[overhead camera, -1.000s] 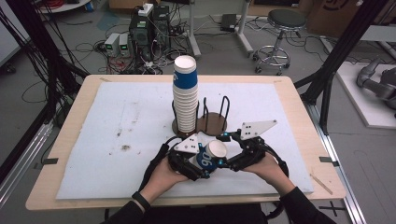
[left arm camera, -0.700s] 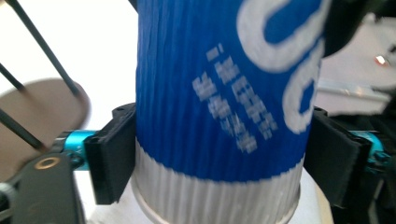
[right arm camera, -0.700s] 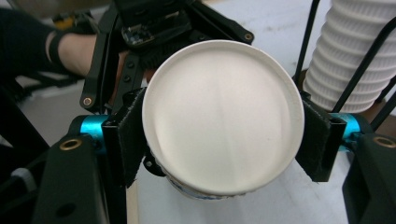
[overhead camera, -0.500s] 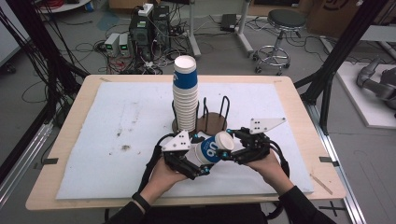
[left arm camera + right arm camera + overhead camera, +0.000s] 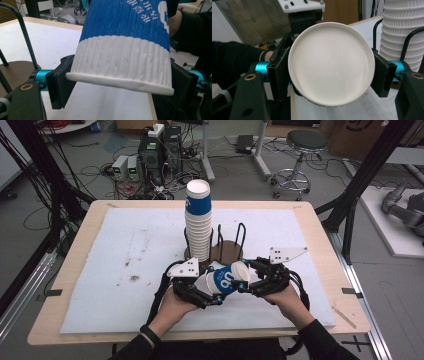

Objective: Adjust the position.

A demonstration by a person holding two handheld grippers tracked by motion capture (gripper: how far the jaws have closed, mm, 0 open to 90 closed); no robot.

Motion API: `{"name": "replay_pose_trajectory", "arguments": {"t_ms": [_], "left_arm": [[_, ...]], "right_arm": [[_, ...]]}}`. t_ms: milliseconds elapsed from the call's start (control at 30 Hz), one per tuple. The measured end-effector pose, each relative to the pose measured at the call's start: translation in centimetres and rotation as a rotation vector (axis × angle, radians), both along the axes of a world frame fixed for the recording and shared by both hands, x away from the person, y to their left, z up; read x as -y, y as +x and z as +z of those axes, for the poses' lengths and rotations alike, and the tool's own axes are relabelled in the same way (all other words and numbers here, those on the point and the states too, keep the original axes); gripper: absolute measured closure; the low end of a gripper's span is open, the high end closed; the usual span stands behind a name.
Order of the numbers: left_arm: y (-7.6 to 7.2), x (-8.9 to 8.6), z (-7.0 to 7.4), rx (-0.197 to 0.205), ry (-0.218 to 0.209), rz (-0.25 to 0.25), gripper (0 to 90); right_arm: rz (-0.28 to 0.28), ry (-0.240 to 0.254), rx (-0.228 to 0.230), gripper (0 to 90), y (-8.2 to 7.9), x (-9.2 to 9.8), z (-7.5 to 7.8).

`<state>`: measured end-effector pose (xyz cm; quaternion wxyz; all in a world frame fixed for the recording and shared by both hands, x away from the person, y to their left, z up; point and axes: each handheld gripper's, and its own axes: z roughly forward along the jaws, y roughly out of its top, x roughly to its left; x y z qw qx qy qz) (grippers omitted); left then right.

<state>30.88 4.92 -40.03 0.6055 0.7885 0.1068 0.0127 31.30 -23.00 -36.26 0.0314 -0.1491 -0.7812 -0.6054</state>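
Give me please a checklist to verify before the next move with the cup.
1. Left gripper grip: pads sit on the white rim band of the cup, and the jaws have just been closing on it: ok.
2. Right gripper grip: pads touch the base end, but the jaws have just been opening a little: cannot tell if firm.
3. Cup is off the table, held sideways between both grippers: ok.
4. Stack stands upright on the stand: ok.
5. Wire loops beside the stack look free: ok.
6. One cup or several nested: cannot tell.
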Motion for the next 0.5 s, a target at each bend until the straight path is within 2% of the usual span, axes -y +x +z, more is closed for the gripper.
{"name": "replay_pose_trajectory", "arguments": {"t_ms": [100,167,200,267,367,433,467,500], "left_arm": [[0.1,-0.1,0.4,0.009,0.035,-0.001,20.3],[0.1,0.0,0.7,0.027,0.088,-0.005,20.6],[0.1,0.0,0.8,0.031,0.106,-0.012,20.6],[0.1,0.2,1.1,0.045,0.156,-0.017,20.8],[-0.1,0.5,1.3,0.075,0.227,-0.019,21.1],[-0.2,0.7,1.4,0.084,0.244,-0.017,21.1],[-0.2,0.8,1.4,0.085,0.247,-0.011,21.1],[-0.2,0.7,1.4,0.09,0.246,-0.007,21.0]], "right_arm": [[-0.021,-0.073,0.045,21.4,0.0,0.2,0.4],[-0.013,-0.099,0.044,21.3,0.0,0.4,0.7],[-0.002,-0.13,0.047,21.4,0.0,0.4,0.9],[0.004,-0.171,0.082,21.3,-0.1,0.3,1.1],[0.008,-0.244,0.1,21.4,-0.3,-0.1,1.0],[0.007,-0.267,0.1,22.9,-0.4,-0.3,0.9],[0.023,-0.284,0.099,26.9,-0.3,-0.5,0.7],[0.035,-0.289,0.091,27.0,-0.3,-0.6,0.6]]}}
